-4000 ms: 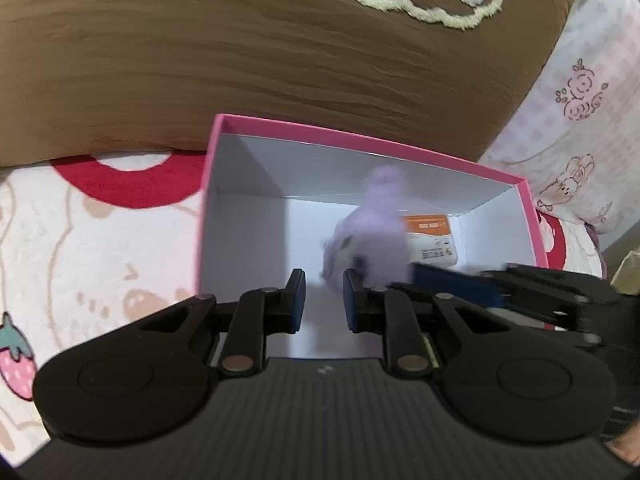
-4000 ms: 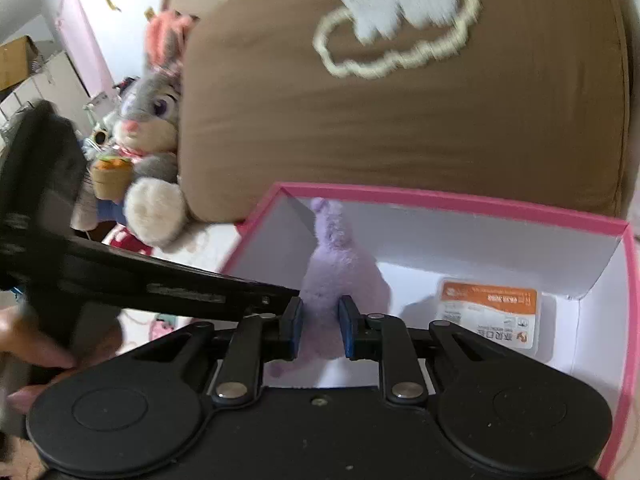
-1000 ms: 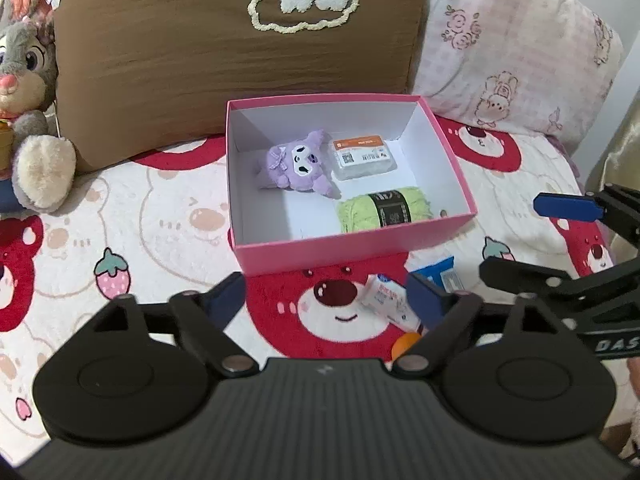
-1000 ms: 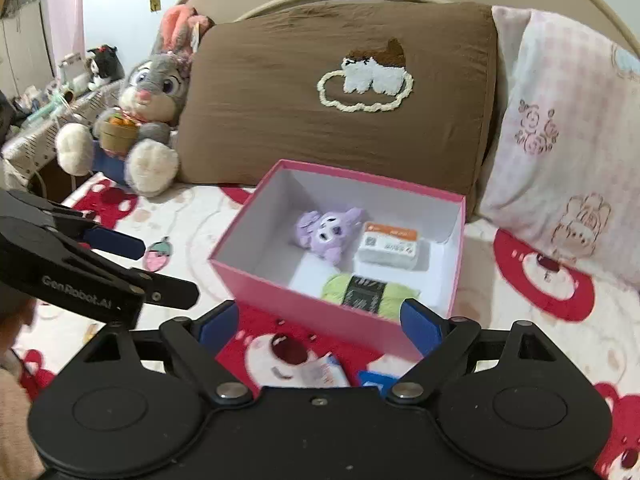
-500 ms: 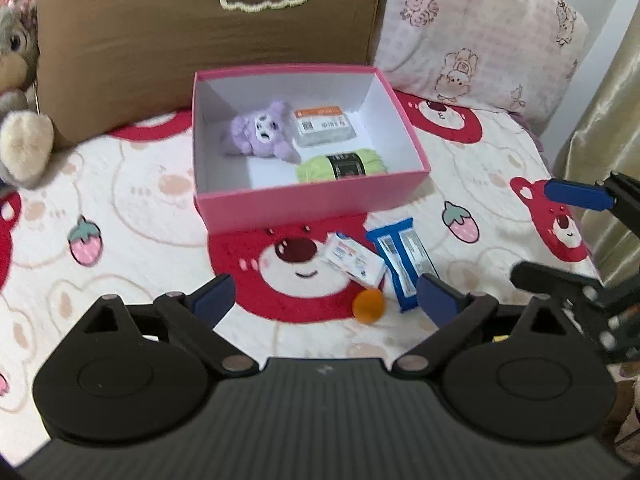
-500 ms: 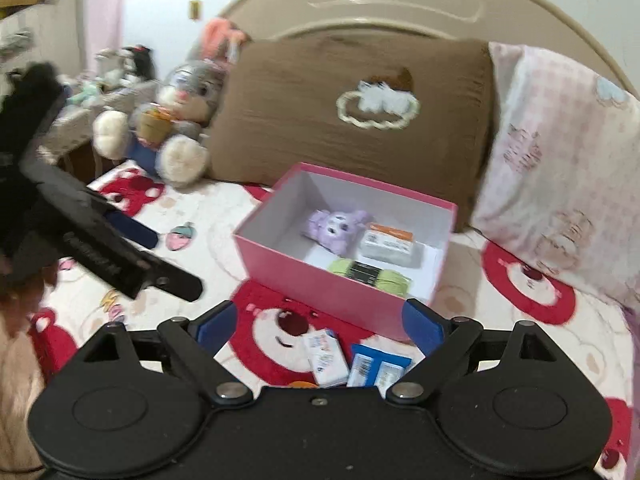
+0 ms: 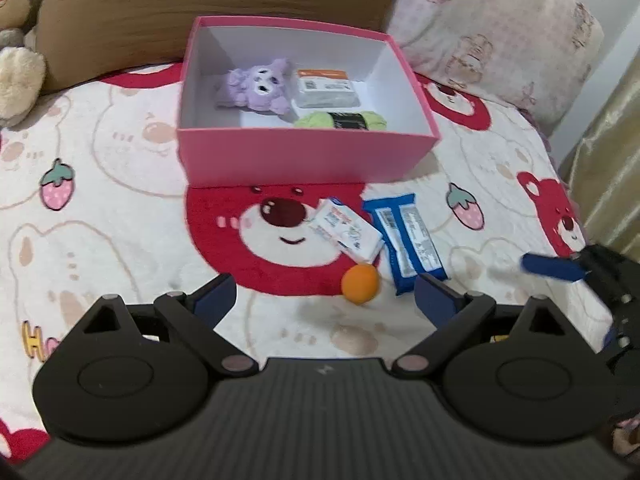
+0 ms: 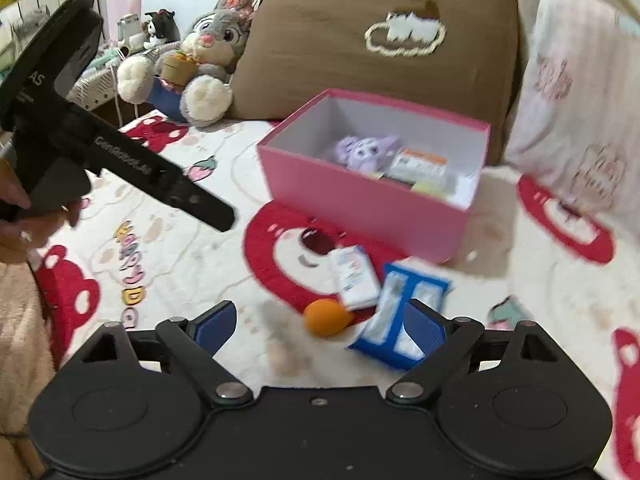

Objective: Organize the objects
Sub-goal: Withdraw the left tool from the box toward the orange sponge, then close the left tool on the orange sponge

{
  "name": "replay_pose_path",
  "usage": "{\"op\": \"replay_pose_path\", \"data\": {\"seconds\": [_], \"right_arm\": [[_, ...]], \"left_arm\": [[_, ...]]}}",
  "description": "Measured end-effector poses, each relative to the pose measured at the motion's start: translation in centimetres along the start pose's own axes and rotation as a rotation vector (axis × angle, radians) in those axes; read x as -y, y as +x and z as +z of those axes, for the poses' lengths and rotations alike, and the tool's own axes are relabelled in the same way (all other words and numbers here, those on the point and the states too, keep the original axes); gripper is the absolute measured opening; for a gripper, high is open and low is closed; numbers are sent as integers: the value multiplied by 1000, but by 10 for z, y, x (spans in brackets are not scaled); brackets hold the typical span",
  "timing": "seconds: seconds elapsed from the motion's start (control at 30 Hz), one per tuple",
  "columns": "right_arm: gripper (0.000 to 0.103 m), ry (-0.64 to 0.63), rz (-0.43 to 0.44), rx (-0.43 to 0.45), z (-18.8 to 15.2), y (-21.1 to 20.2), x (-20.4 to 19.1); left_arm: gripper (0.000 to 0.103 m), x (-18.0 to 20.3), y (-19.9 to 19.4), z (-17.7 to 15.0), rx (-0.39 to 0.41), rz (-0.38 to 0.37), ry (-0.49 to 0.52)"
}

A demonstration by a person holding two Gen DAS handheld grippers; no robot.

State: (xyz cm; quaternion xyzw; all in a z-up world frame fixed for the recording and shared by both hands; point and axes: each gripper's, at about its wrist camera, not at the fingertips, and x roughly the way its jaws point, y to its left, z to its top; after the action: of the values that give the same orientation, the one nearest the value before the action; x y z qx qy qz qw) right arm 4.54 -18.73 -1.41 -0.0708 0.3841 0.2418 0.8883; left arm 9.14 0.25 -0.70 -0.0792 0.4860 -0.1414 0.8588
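A pink box (image 7: 304, 156) (image 8: 360, 200) stands on the bear-print bedspread. In it lie a purple plush (image 7: 258, 86) (image 8: 362, 150), a white packet with an orange label (image 7: 326, 88) (image 8: 420, 166) and a green yarn skein (image 7: 342, 121). In front of the box lie a white carton (image 7: 346, 232) (image 8: 354, 276), a blue packet (image 7: 406, 240) (image 8: 400, 316) and an orange ball (image 7: 360, 279) (image 8: 326, 316). My left gripper (image 7: 324, 300) is open and empty, above the bedspread near the ball. My right gripper (image 8: 320, 324) is open and empty, close over the ball and the blue packet.
A brown pillow (image 8: 380, 52) and a pink pillow (image 7: 492, 36) lean behind the box. A grey bunny plush (image 8: 192, 64) sits at the left. The other gripper shows at the right edge of the left wrist view (image 7: 580, 272) and at the left of the right wrist view (image 8: 80, 152).
Both grippers have drawn back from the box and dropped toward the loose things in front of it. Both stay open. The purple plush, let go earlier, lies in the box.
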Motion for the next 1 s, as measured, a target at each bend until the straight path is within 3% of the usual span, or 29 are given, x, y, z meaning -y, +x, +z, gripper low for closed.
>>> {"op": "replay_pose_path", "data": {"seconds": [0.13, 0.23, 0.37, 0.5, 0.8, 0.9, 0.93, 1.0], "right_arm": [[93, -3, 24, -32, -18, 20, -11], [92, 37, 90, -46, -27, 33, -13], [92, 52, 132, -31, -34, 49, -17], [92, 38, 67, -24, -39, 78, -22], [81, 101, -56, 24, -54, 122, -14], [70, 126, -78, 53, -56, 123, -8], [69, 135, -80, 51, -56, 123, -6], [68, 126, -74, 43, -55, 124, -5]], "left_arm": [[97, 10, 21, -11, -34, -24, 59], [95, 13, 41, -21, -72, -6, 70], [95, 12, 64, -35, -70, -42, 73], [95, 11, 76, -45, 13, -74, 56], [94, 12, 108, -42, 8, -73, 58], [81, 12, 120, -39, 1, -96, 55], [72, 13, 124, -39, -5, -101, 58], [66, 11, 132, -38, -21, -121, 50]]}}
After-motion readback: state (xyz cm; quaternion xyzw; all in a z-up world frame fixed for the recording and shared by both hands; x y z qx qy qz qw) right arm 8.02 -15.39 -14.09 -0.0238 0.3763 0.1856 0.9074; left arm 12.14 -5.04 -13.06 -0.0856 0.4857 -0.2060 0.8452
